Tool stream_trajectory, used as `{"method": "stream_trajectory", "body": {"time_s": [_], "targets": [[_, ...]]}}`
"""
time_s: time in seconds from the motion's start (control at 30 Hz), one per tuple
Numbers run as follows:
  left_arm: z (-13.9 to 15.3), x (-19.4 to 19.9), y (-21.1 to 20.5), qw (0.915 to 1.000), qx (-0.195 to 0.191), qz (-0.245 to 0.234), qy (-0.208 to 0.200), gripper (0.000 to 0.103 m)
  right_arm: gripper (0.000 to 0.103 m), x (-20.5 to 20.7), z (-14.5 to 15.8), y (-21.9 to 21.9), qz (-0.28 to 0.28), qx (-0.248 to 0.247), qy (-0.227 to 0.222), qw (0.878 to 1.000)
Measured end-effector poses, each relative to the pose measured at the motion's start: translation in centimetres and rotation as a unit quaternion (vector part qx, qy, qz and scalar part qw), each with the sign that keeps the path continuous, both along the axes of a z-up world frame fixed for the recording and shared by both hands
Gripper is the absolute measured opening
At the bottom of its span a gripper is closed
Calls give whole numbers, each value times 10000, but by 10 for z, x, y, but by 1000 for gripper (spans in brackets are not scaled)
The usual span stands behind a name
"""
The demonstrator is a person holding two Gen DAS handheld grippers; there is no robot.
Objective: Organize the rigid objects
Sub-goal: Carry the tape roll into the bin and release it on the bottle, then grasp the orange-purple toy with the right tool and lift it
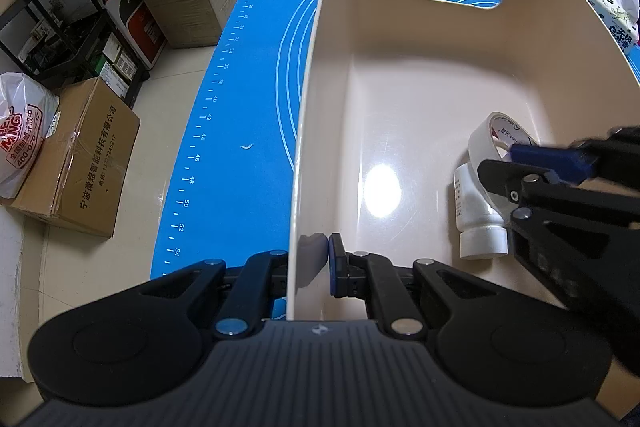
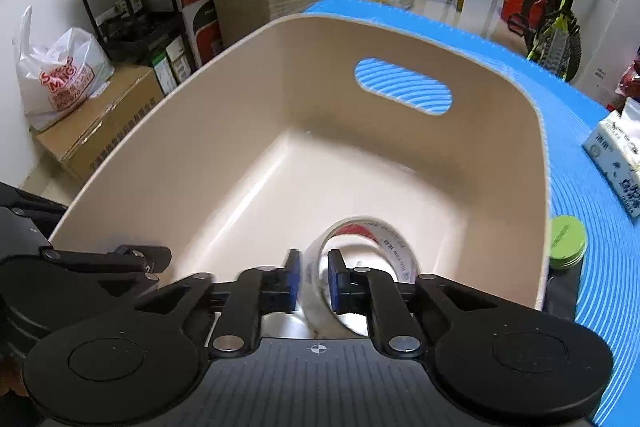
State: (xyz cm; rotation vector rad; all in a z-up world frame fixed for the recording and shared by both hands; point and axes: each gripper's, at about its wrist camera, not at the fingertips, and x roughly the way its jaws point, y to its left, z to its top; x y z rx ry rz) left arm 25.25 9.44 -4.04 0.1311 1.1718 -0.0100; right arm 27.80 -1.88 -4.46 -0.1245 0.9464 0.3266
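Observation:
A beige plastic bin [image 1: 316, 27] with a handle cut-out stands on the blue mat [image 1: 248, 107]. My left gripper [image 1: 310, 255] is shut on the bin's left wall near its front corner, one pad inside and one outside. Inside the bin a white tape roll [image 2: 384, 231] stands on edge, leaning on a white bottle [image 1: 476, 215] that lies on its side. My right gripper [image 2: 314, 267] reaches into the bin with the tape's band between its blue pads. A thin gap shows on each side of the band, so the jaws are open. The bottle is hidden in the right wrist view.
A green round tin [image 2: 568, 237] and a tissue pack [image 2: 616, 163] lie on the mat right of the bin [image 2: 180, 83]. Cardboard boxes [image 1: 80, 163], a black rack and a plastic bag stand on the floor beyond the table's left edge.

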Motion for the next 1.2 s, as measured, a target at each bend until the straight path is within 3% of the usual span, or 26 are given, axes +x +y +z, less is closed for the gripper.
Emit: {"method": "stream_trajectory", "body": {"time_s": [0.07,0.3,0.43,0.57,0.7,0.87,1.07,1.2], "targets": [[0,0,0,10000,7,-2,-1,11,54,-3,8,-7,-33,110,-146,9998],[0,0,1,10000,8,-5,-3,11,57,-17,41,-41,-259,498,-711,9959],[0,0,1,10000,10,-4,-4,11,62,-33,61,-72,-677,629,-1169,9888],[0,0,1,10000,2,-7,-6,11,68,-45,63,-102,-1206,560,-1381,9815],[-1,0,1,10000,10,-9,-5,11,83,-63,48,-132,-1836,519,-1478,9704],[-2,-1,2,10000,17,-10,-10,11,83,-76,13,-154,-2262,353,-1151,9666],[-2,-1,3,10000,38,-17,-13,11,84,-89,-28,-159,-2662,506,-776,9594],[-3,-1,2,10000,55,-25,-12,11,84,-95,-48,-164,-3034,768,-633,9477]]}}
